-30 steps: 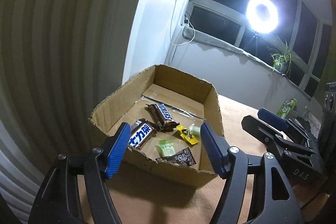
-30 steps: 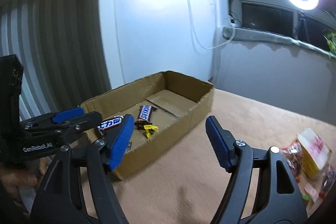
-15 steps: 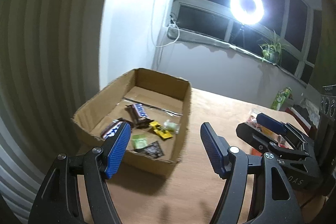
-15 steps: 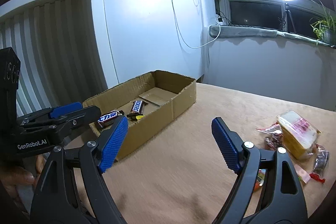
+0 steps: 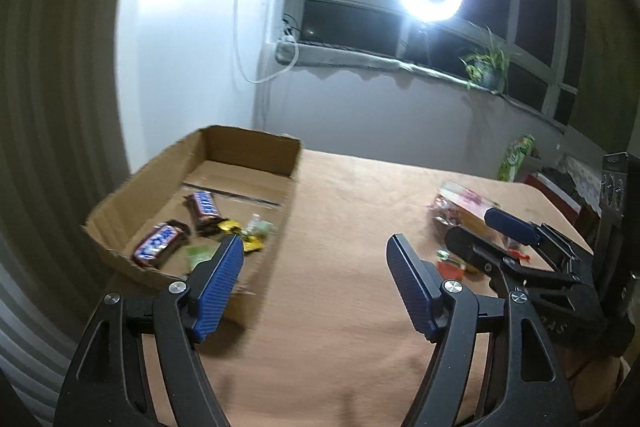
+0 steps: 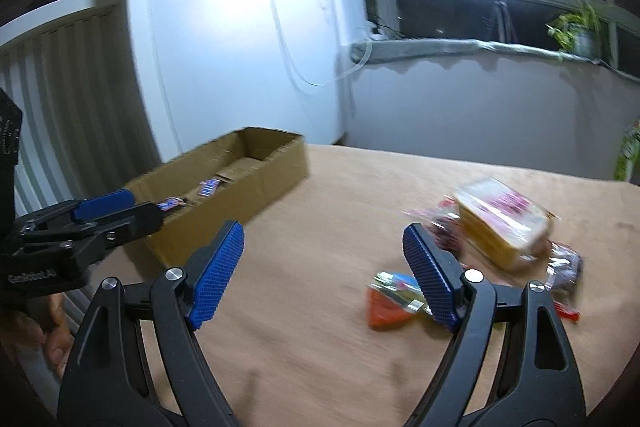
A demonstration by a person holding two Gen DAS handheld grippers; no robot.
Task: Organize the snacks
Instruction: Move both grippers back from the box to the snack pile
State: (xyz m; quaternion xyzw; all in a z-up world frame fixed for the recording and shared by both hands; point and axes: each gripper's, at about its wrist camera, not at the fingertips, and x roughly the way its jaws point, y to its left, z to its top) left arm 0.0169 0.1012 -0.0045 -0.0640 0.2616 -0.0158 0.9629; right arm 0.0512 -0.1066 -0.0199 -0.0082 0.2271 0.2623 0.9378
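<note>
The left gripper [image 5: 315, 247], jaws opening and empty, has the brown cardboard box [image 5: 280, 163] at ten o'clock; the right gripper [image 6: 323, 235], wide and empty, has the loose wrapped snacks [image 6: 504, 223] at two o'clock.

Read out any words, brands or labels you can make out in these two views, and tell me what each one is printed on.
"GenRobot.AI", blurred but legible: white print on the left gripper body, right wrist view.
"DAS", partial: raised letters on the right gripper body, left wrist view.
Chocolate bars in the cardboard box: white lettering on blue, too blurred to read.
Yellow packet and small wrappers on the table: print unreadable.
</note>
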